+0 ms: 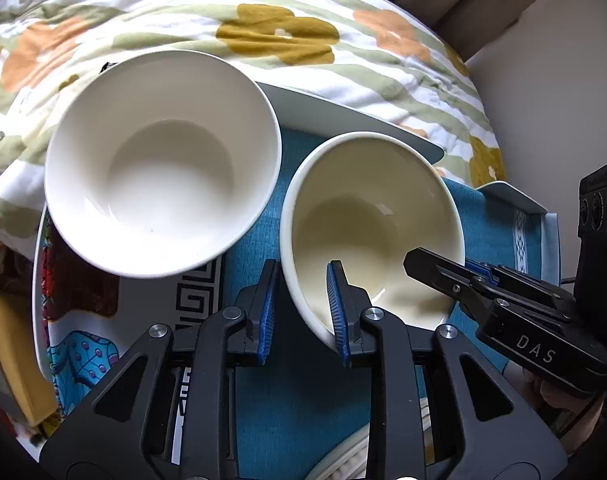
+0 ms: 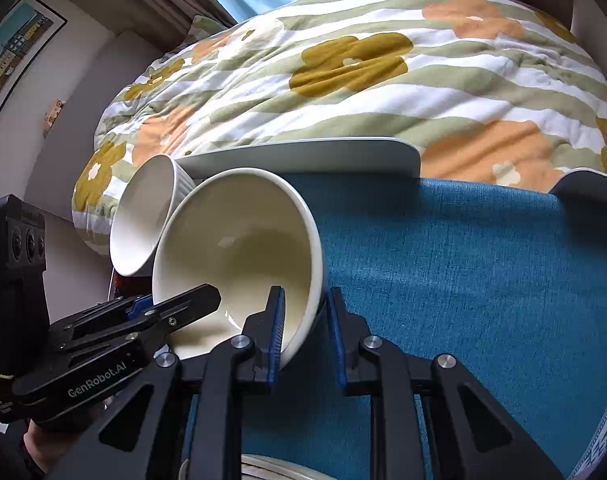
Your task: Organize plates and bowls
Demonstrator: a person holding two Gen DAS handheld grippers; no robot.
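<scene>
A cream bowl (image 1: pixel 367 216) is held tilted over the blue cloth (image 1: pixel 295 408). My left gripper (image 1: pixel 303 312) straddles its near rim, one pad inside and one outside, clamped on it. My right gripper (image 2: pixel 305 332) clamps the same cream bowl (image 2: pixel 239 252) at the opposite rim the same way. The right gripper also shows in the left wrist view (image 1: pixel 443 276). A larger white bowl (image 1: pixel 163 160) sits to the left, resting on a patterned plate (image 1: pixel 83 344). It shows tilted behind the cream bowl in the right wrist view (image 2: pixel 143 212).
A grey tray wall (image 2: pixel 303 156) borders the far edge of the blue cloth (image 2: pixel 463 280). A flowered quilt (image 2: pixel 383 72) lies beyond. A ribbed white dish rim (image 1: pixel 343 460) shows at the bottom. A yellow object (image 1: pixel 11 352) is at the left.
</scene>
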